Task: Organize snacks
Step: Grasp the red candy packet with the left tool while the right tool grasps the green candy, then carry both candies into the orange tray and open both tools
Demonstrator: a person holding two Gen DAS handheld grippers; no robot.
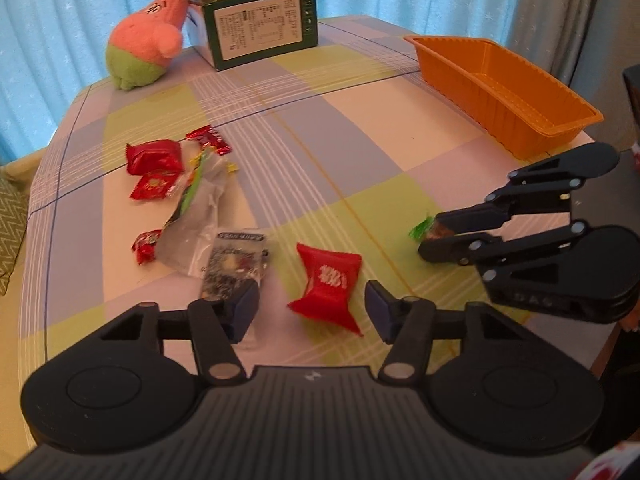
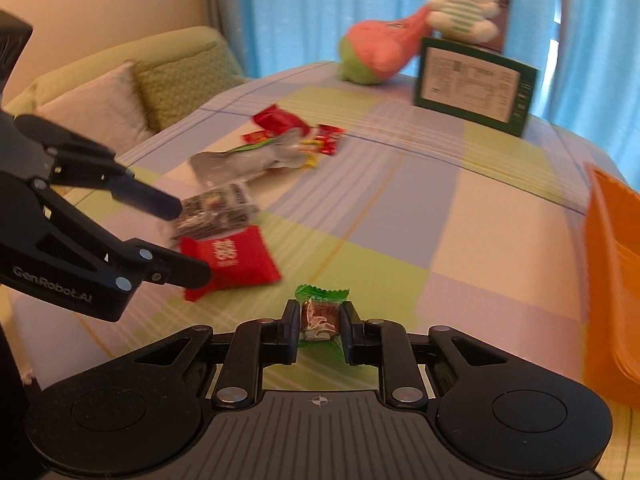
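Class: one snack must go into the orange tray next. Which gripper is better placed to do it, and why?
The right gripper: its fingers are already shut on the green-wrapped candy, and the orange tray is on its side. The left gripper is open around the red packet, farther away.

Tabletop cloth [image 1: 360,128]: plaid of pale green, lilac and cream, thin white lines. Tray [image 1: 504,92]: orange. Pillow snack [image 1: 328,284] between my left jaws: red, white print. Candy [image 2: 320,314] in my right jaws: green wrapper, brown centre. Beyond the tray, box [image 1: 260,26]: dark green, white label.
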